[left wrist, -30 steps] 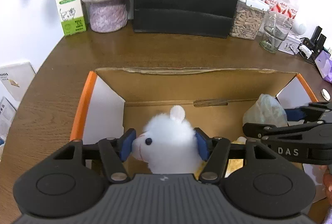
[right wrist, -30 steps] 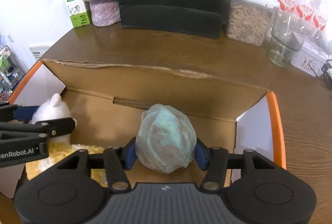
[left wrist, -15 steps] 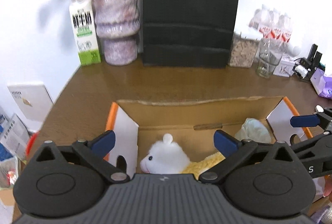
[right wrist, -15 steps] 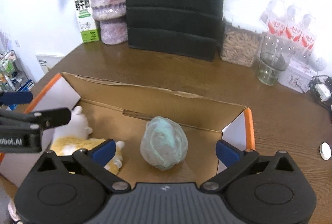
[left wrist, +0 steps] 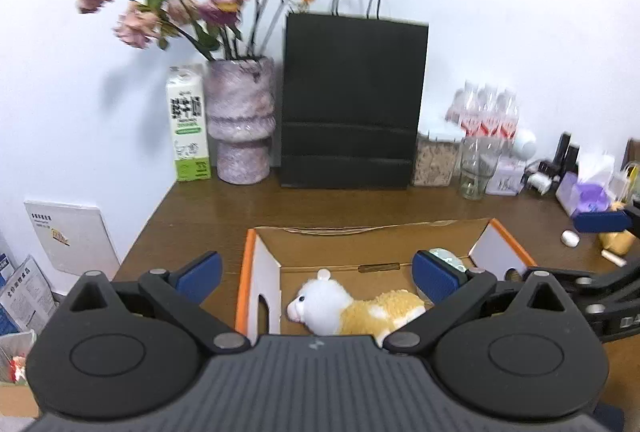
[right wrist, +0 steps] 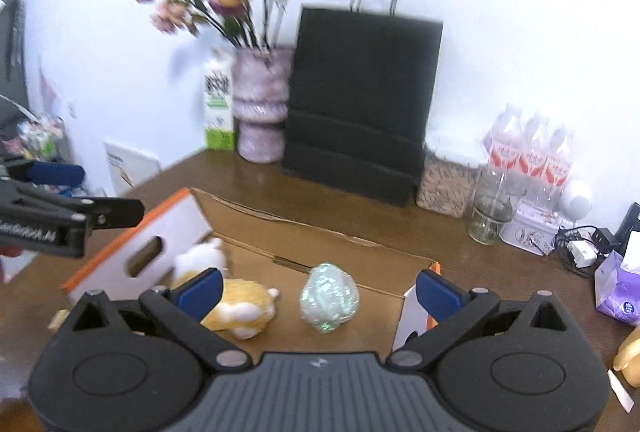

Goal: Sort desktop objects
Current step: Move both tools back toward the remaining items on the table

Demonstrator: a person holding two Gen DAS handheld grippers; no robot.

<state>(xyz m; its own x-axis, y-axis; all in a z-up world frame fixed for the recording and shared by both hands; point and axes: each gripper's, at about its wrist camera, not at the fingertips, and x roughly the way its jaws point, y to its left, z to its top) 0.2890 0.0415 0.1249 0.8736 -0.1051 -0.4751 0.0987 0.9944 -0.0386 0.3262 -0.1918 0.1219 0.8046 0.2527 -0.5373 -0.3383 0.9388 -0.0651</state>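
Hovering above the cardboard box point(left wrist: 376, 244), my left jaws point(left wrist: 316, 274) had just been opening and stood spread wide with nothing between the pads. My right jaws point(right wrist: 320, 290) had just been opening too, and stood equally wide and empty. Inside the box lay the white-and-yellow plush toy point(left wrist: 352, 306), its rear cut off behind my own black body. Beside it sat the wrapped pale-green bundle point(right wrist: 329, 298); from the left view only a sliver showed behind one blue pad. Both views were blurred, so the milk carton point(left wrist: 188, 123) print was unreadable. At the back of the bench point(left wrist: 320, 205) stood a vase point(left wrist: 240, 119) and a black paper bag point(left wrist: 352, 103).
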